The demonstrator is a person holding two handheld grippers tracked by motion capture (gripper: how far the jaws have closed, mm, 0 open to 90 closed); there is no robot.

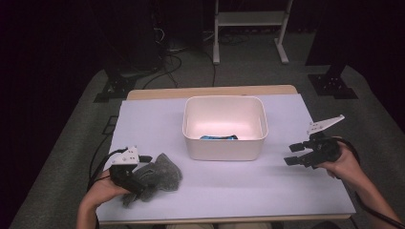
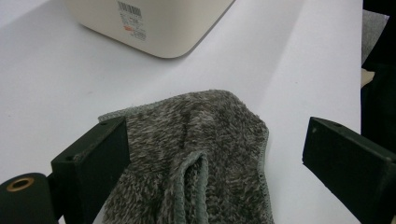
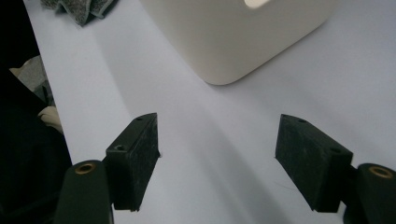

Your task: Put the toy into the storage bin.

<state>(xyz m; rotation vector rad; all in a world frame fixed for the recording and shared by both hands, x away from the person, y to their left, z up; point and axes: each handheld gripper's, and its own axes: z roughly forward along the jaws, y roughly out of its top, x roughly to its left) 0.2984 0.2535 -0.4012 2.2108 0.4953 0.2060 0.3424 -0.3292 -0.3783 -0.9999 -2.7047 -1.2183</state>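
A grey fuzzy cloth lies crumpled on the white table cover at the front left. My left gripper reaches over it from the left. In the left gripper view the cloth lies between the wide-apart jaws; the left one rests against the cloth's edge and the right one stands clear of it, so my left gripper is open. My right gripper hovers at the right of the table, pointing left, open. Only bare table cover shows between its jaws in the right gripper view.
A white plastic bin stands mid-table with a blue item on its floor. The bin's corner sits ahead of the right gripper, and the bin's labelled wall lies beyond the cloth. The table's front edge is near both hands.
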